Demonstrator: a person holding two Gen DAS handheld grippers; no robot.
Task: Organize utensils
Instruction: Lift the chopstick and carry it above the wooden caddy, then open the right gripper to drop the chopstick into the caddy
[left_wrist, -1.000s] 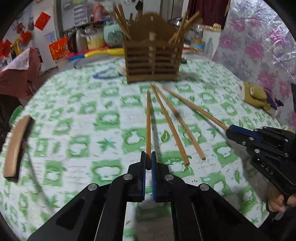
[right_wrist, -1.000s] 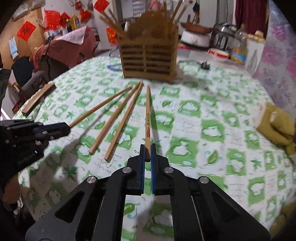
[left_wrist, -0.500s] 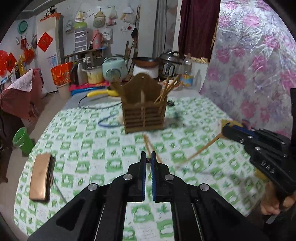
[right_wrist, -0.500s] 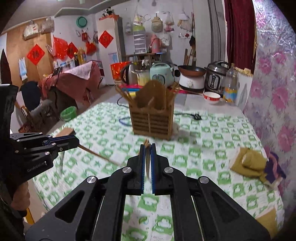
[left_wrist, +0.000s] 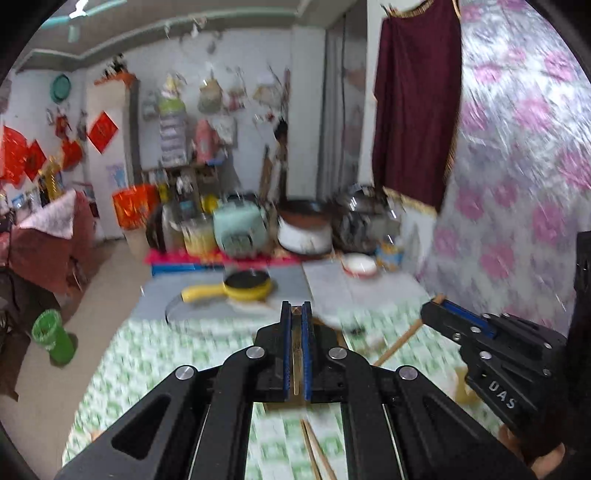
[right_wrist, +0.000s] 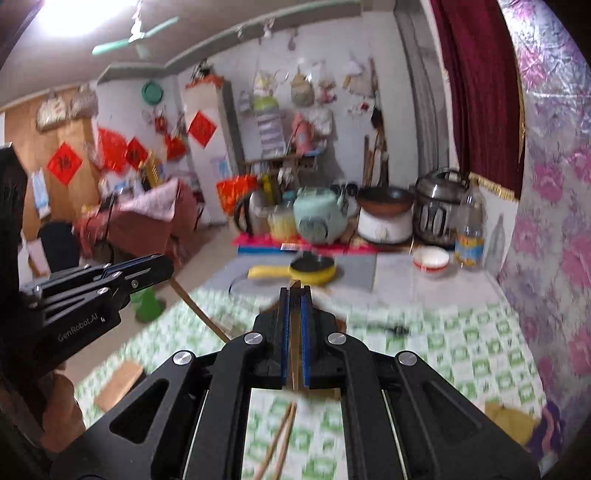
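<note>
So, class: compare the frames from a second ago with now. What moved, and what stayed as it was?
Both grippers rose and tilted upward, each lifting its chopstick off the green tablecloth. The left gripper and right gripper stayed shut on a chopstick each. The other two chopsticks remain on the cloth.

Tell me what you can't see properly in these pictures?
- Holder: not visible in either view; the gripper bodies cover the table's middle.
- Left chopstick: only a sliver shows between the left gripper fingers.
- Right chopstick: likewise inside the right gripper.
- Tablecloth: pattern smeared by motion blur.
- Loose chopsticks: cut off by the bottom edge.
</note>
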